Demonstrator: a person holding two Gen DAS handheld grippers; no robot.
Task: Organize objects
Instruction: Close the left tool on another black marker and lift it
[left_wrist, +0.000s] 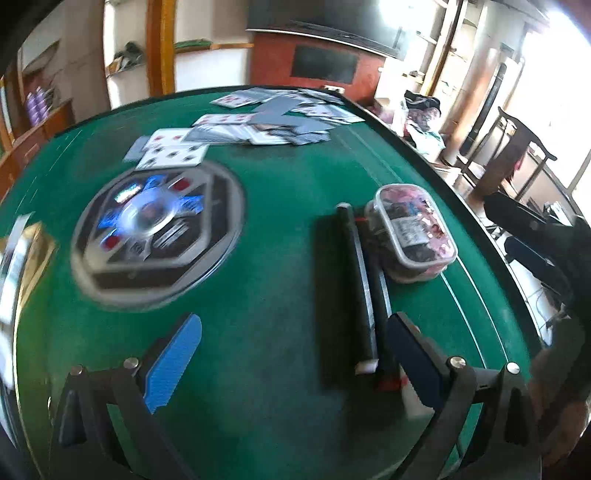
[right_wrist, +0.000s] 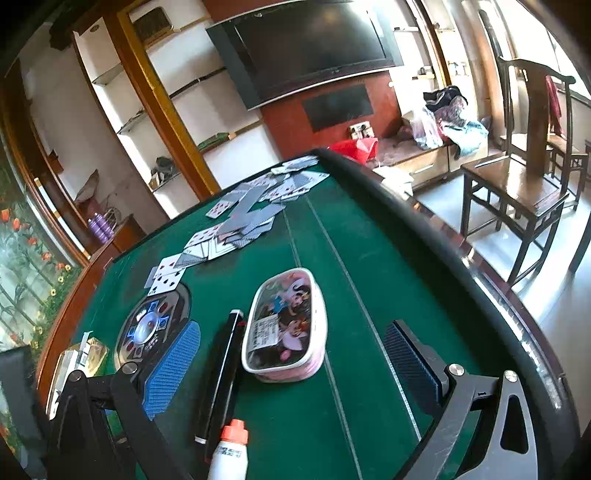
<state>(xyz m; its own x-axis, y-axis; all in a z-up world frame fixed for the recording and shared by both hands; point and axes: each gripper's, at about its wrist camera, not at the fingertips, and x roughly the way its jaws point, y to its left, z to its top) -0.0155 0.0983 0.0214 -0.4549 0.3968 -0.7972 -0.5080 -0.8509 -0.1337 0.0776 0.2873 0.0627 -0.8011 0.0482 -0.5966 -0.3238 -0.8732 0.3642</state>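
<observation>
From the left wrist view the left gripper (left_wrist: 291, 363), jaws spread and empty, hovers over the black markers (left_wrist: 364, 291) beside the clear box (left_wrist: 412, 232) on the green worktop (left_wrist: 277, 192), apparently approaching, while from the right wrist view the right gripper (right_wrist: 291, 365), jaws likewise spread, frames that box (right_wrist: 286, 325), so next either must descend and close.

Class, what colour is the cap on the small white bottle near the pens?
Orange-red cap on the white bottle; clearest in the right wrist view.

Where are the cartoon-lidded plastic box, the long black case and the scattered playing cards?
plastic box (right_wrist: 284, 325), right wrist view, middle of its lid.
long black case (left_wrist: 360, 284), left wrist view, mid-length.
playing cards (right_wrist: 247, 218), right wrist view, pile's middle.
</observation>
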